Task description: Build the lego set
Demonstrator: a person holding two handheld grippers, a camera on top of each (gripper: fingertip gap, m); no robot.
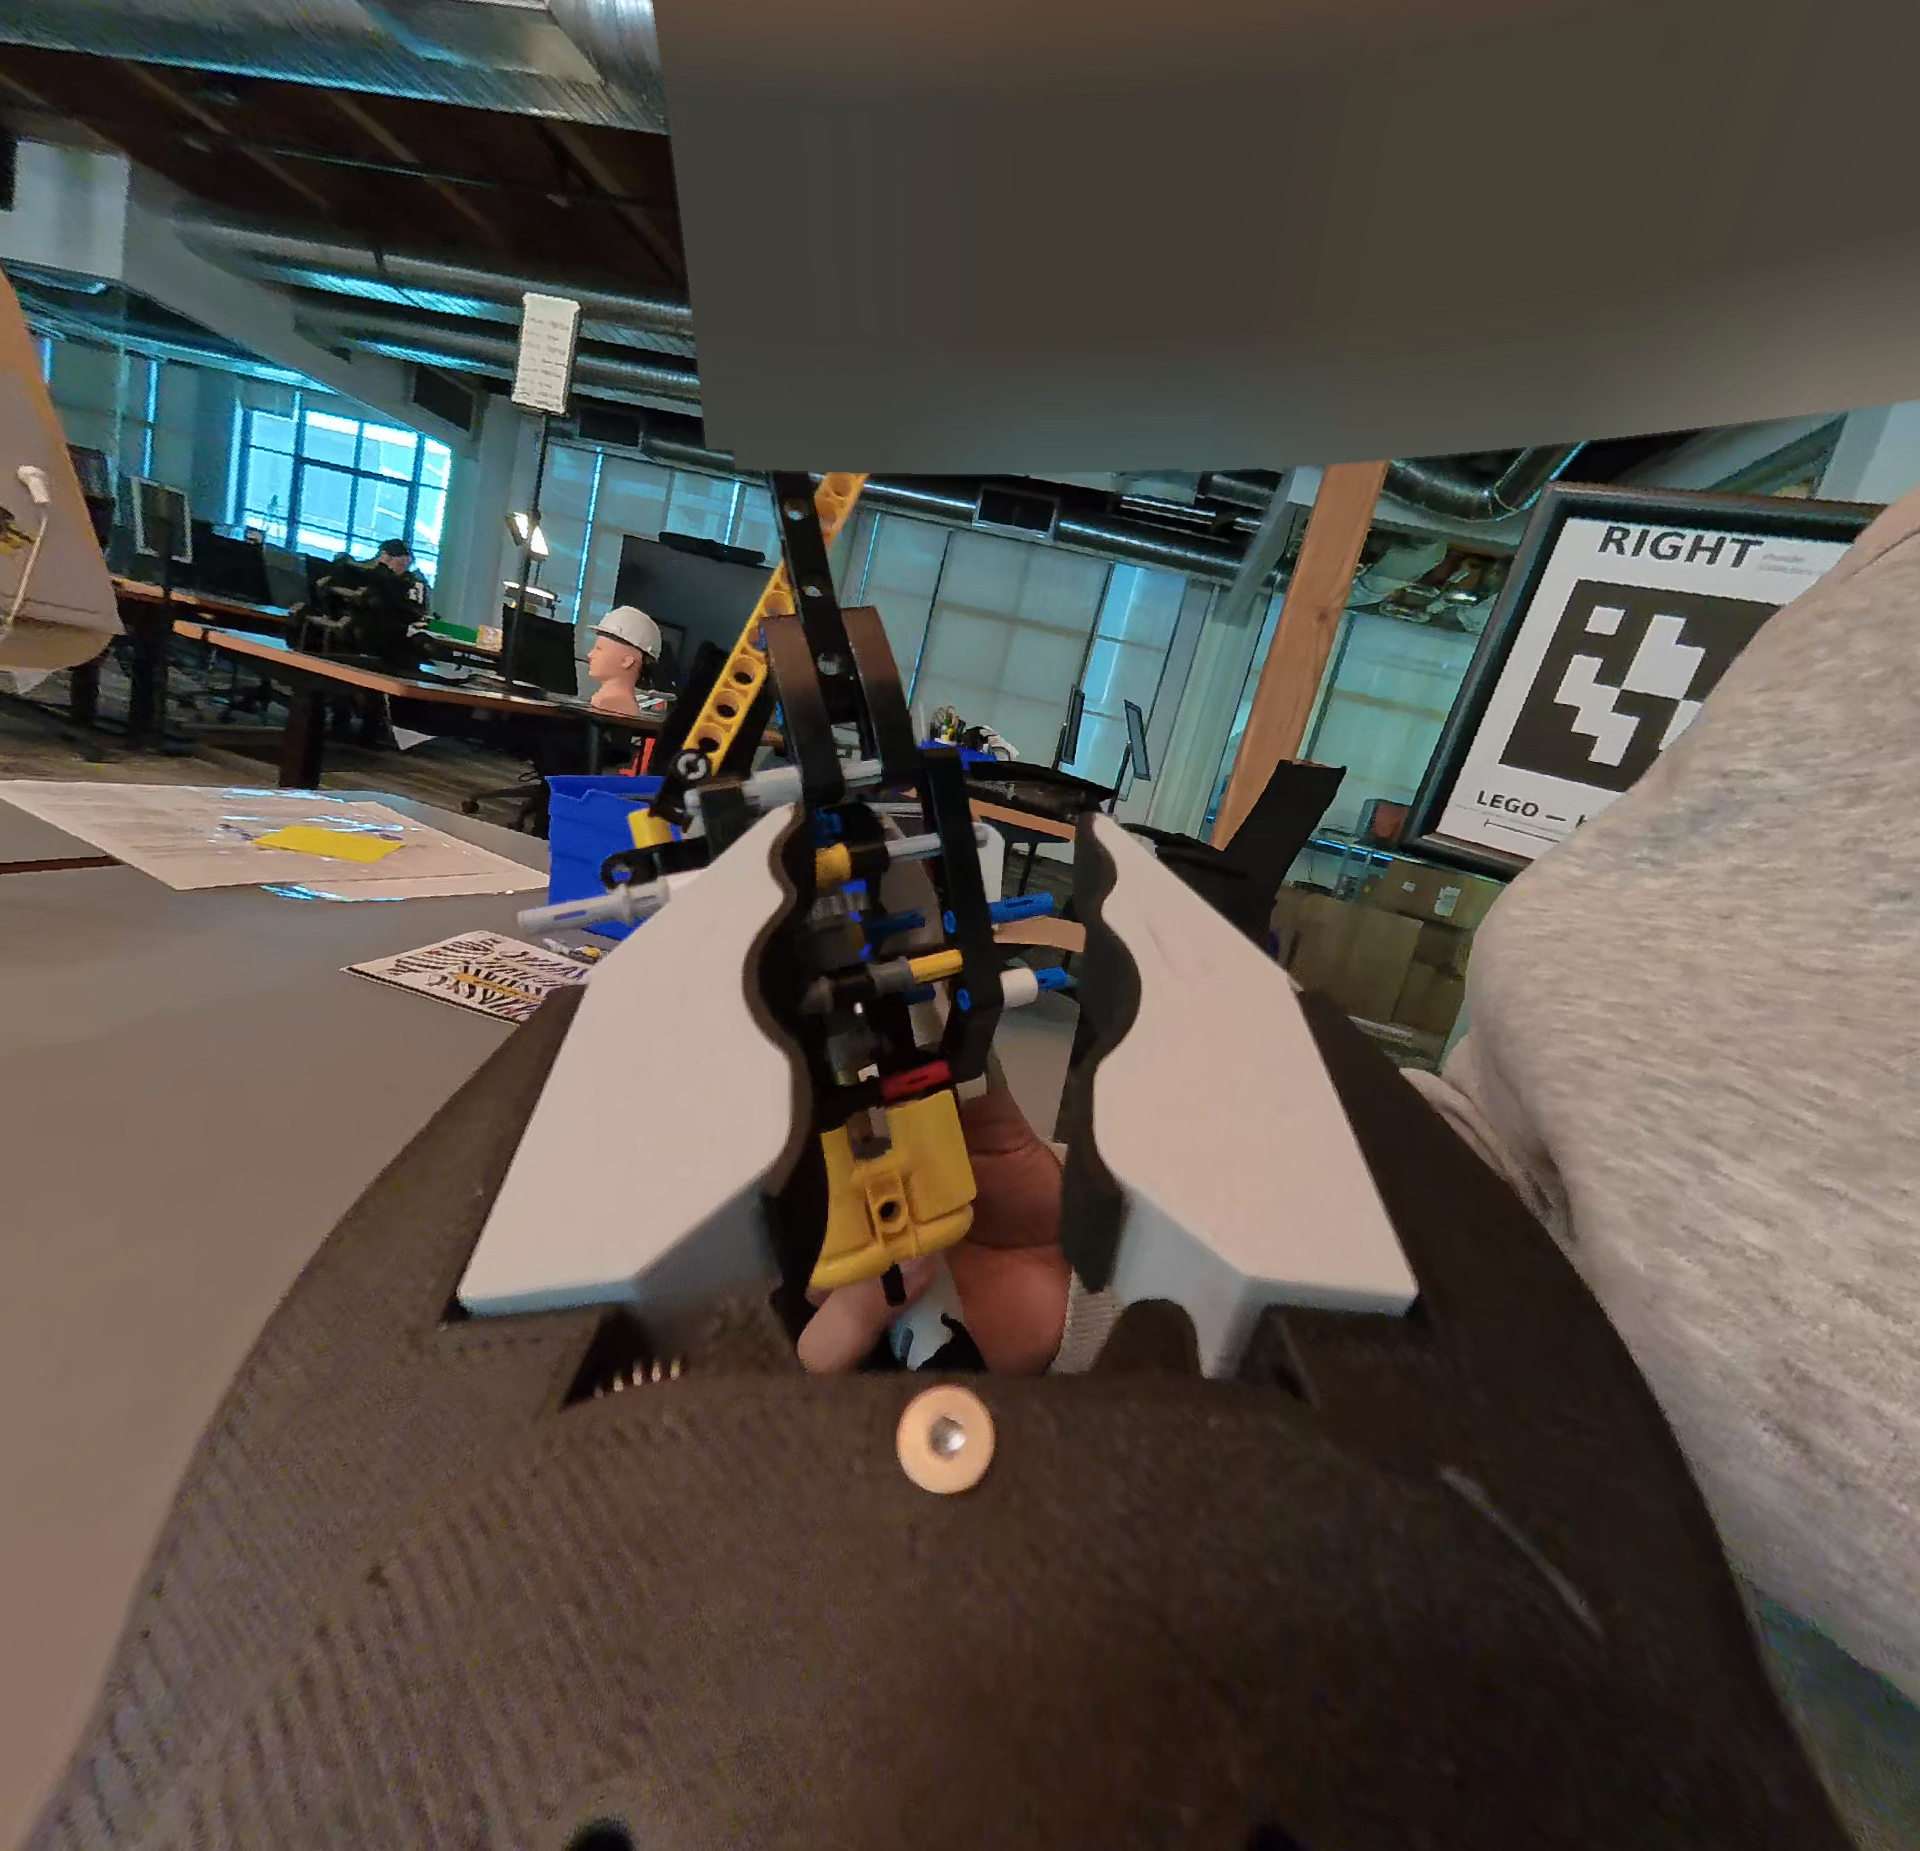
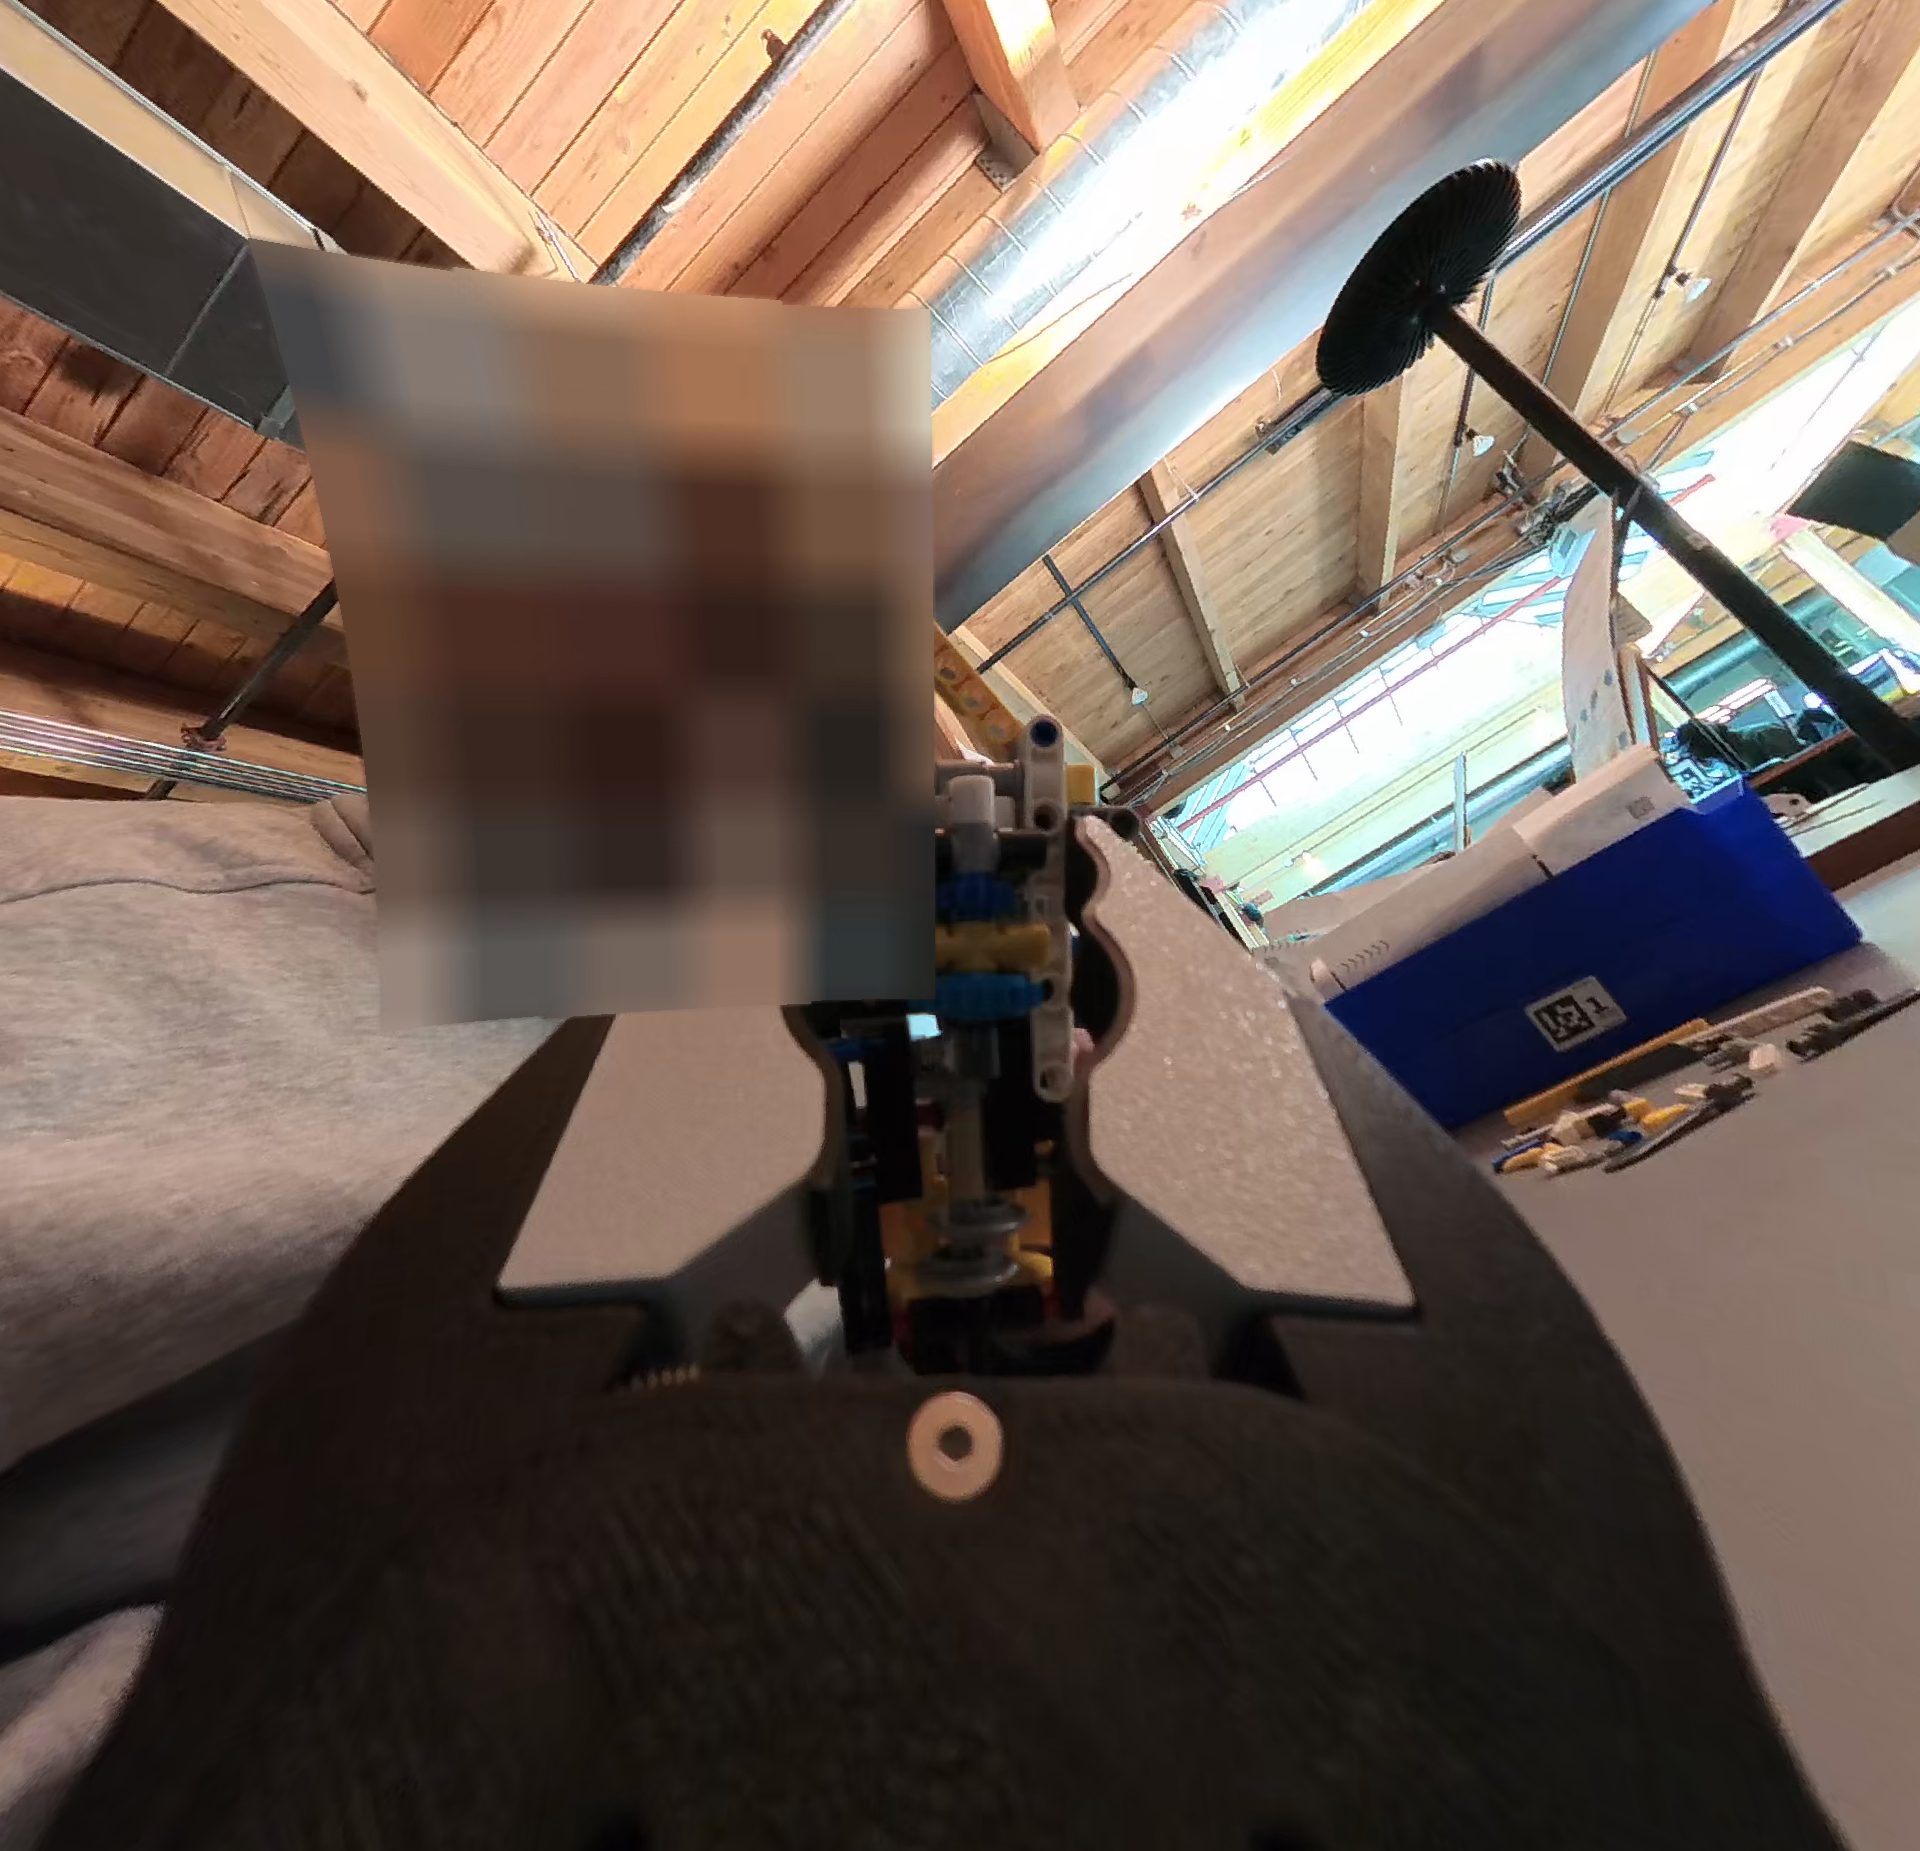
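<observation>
The lego model is seen raised off the grey bench, lodged between the two fingers of the left gripper. In the left wrist view it lies against the left-hand finger, while a gap is seen between it and the right-hand finger, so it cannot be told from this view whether the jaws are clamped on it or merely set around it at a middling width. A bare hand is glimpsed behind the yellow base of the model, mostly hidden by the fingers and the gripper body. The yellow beam and black arm at the model's top are cut off by a large blurred patch.

In the right wrist view the same lego model is shown between the fingers of the right gripper, with blue gears and a grey axle made out in the middle. The jaws are set narrow and the model fills the space between them, apparently held. Its upper left part and the tip of the left-hand finger are covered by a mosaic patch, and the lowest part is lost in shadow.

A grey sleeve is cut off at the frame edge. A blue bin rests on the bench, with loose pieces beside it, too small and blurred to be told apart. A framed sign is partly hidden by the sleeve.
</observation>
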